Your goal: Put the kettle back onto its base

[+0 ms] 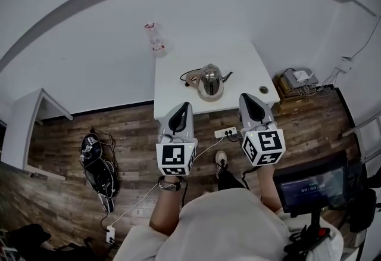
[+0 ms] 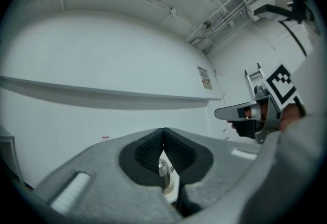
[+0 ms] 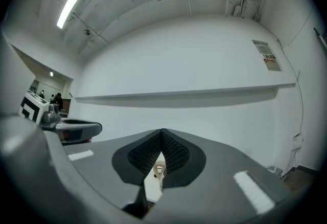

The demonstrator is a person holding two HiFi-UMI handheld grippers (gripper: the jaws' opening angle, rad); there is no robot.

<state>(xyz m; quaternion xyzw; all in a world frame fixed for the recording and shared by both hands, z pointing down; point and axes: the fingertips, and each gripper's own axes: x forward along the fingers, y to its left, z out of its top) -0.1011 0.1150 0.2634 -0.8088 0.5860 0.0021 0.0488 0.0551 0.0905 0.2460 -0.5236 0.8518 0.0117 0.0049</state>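
- Found the kettle (image 1: 210, 81) upright near the middle of the white tabletop (image 1: 172, 90), ahead of both hand-held grippers, between their lines and touching neither.
- Found the left hand-held gripper (image 1: 184, 106) over the near edge of the tabletop, left of the kettle and apart from it. Jaws pressed together tip to tip, clamping nothing. Glimpsed a sliver of the kettle's shiny body through the gap below the tips in the left gripper view.
- Found the right hand-held gripper (image 1: 246, 99) at the same edge, right of the kettle and apart from it. Jaws likewise closed on nothing.
- Noted a pale tan piece (image 1: 193, 79) with a black cord (image 1: 183, 75) against the kettle's left rear. Could not tell whether it runs on beneath the kettle.
- Recorded the kettle as polished metal, round-bodied, with a dark spout turned to the right.
- Recorded smooth grey shells on both grippers and black ribbed pads (image 2: 145, 154) meeting in a V.
- Recorded black-and-white square patterns on the marker cubes (image 1: 176, 158). No words on them.
- Noted a small round disc (image 1: 264, 90) near the right edge of the tabletop and a clear bottle (image 1: 156, 39) at the far left corner.
- Saw a wall notice (image 3: 268, 57) and digits on a dark screen (image 1: 309, 185). Neither legible.
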